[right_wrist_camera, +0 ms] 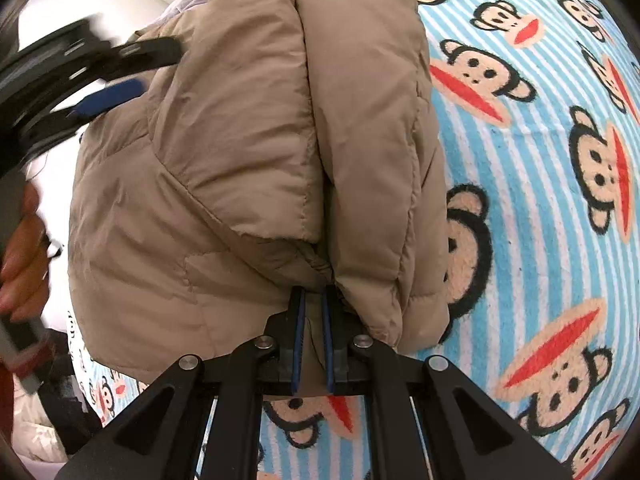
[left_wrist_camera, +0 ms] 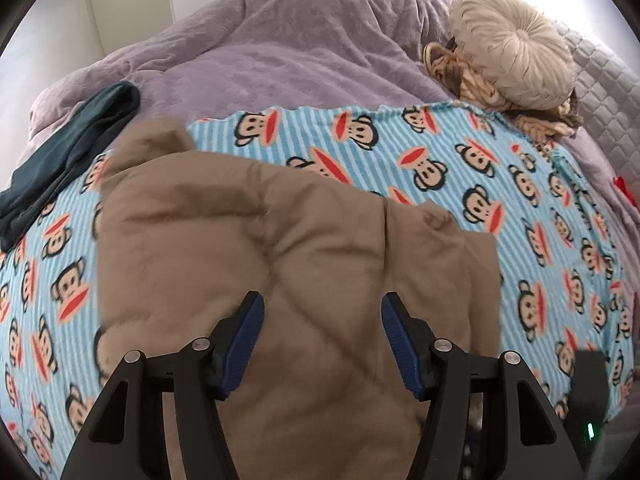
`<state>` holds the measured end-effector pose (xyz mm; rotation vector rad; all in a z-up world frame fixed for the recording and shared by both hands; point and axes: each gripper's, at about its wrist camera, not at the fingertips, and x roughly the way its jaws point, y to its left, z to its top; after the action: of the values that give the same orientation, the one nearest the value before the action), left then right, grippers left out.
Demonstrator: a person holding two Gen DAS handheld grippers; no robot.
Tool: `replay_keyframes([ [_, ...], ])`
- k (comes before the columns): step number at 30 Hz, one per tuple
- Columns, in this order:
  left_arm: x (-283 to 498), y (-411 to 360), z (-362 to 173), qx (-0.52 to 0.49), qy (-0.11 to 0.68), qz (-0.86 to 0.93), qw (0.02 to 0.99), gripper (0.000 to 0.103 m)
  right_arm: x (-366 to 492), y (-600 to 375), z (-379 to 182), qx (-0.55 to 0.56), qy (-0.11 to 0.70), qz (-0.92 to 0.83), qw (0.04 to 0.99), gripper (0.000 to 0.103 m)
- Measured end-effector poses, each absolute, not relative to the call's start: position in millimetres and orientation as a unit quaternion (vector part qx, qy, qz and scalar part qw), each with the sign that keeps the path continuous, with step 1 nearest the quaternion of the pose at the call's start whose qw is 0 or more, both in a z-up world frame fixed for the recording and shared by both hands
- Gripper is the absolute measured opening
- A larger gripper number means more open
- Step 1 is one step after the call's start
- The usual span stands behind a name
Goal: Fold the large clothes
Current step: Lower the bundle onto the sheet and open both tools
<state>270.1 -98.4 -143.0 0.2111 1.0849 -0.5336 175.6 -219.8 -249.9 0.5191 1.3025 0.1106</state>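
A tan quilted puffer jacket lies on a blue striped monkey-print blanket. My left gripper hovers over the jacket with its blue pads wide apart and nothing between them. In the right wrist view the jacket is bunched into two puffy folds, and my right gripper is shut on a pinch of its fabric at the near edge. The left gripper appears blurred at the upper left of that view, beside the jacket's far side, with a hand on its handle.
The blanket covers a bed with a lilac duvet. A dark teal garment lies at the left. A cream round cushion and a knitted beige piece sit at the far right, beside a quilted mattress edge.
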Motion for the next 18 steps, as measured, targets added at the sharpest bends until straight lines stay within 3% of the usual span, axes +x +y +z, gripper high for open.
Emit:
replay_keyframes([
  [7,222.5,-35.8,-125.5,0.084,0.509,-0.210,0.831,0.063,175.6,-219.6,-249.3,0.239,0.600,0.047,0.762,0.007],
  [12,189.4,14.3,-147.1,0.051,0.540,-0.164,0.824,0.063,174.4,-215.3,-245.0,0.237,0.602,0.039,0.762,0.007],
  [15,181.8,29.4,-164.5,0.032,0.551,-0.152,0.820,0.074,173.7,-210.5,-240.4,0.234,0.605,0.031,0.761,0.007],
  [18,181.9,37.8,-172.8,0.015,0.555,-0.147,0.819,0.075,172.6,-204.2,-233.5,0.228,0.611,0.027,0.758,0.010],
])
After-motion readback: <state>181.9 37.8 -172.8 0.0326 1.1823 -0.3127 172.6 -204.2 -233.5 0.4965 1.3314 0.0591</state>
